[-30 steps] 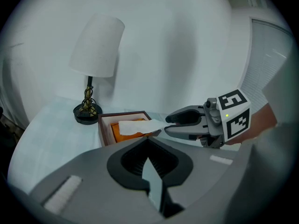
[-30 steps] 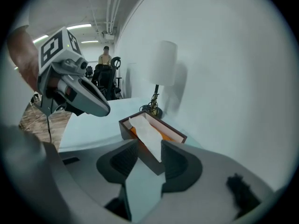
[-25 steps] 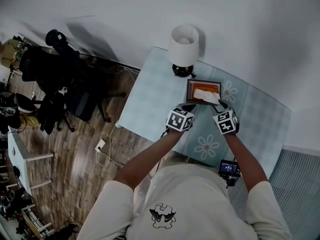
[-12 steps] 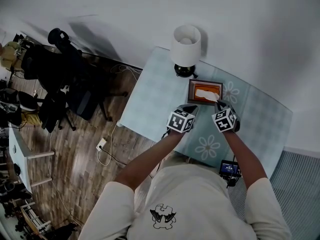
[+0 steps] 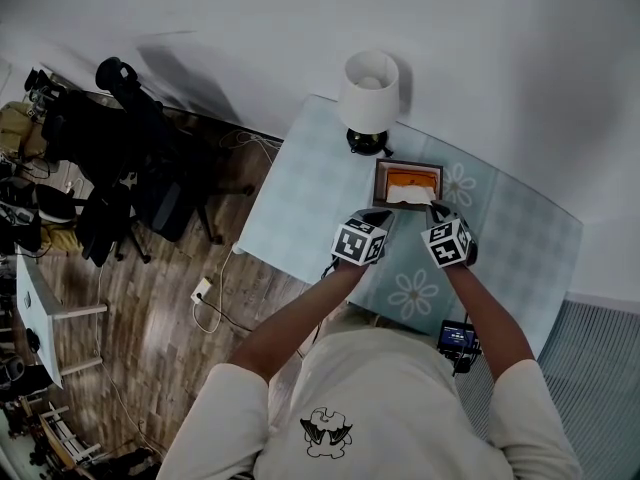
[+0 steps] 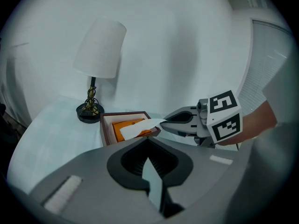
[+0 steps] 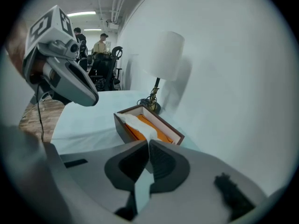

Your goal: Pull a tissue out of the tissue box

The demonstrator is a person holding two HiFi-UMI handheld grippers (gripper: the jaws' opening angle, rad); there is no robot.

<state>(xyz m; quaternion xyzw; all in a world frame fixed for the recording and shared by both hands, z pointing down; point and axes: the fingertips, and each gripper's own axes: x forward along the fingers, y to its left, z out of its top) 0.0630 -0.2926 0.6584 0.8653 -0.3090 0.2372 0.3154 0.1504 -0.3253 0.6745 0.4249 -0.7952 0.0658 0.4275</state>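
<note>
Jaws of the right gripper (image 7: 148, 142), wide apart a second ago, are now pressed together on the free end of the white tissue (image 7: 140, 124), just at the near edge of the tissue box (image 7: 124, 129). The tissue's other end lies inside the open box. The left gripper (image 6: 148, 141) hovers beside the box's near left corner, jaws together and empty. A lamp (image 5: 367, 93) stands behind the box.

Open room is left above the bare table (image 5: 290, 218) left and right of the tissue box (image 5: 408, 172), whereas the far side is closed off by the lamp (image 5: 368, 93) and the wall (image 5: 250, 28), and the near side is occupied by the left gripper (image 7: 95, 97) and the right gripper (image 6: 164, 122), to which the tissue (image 6: 139, 128) is stretched.
</note>
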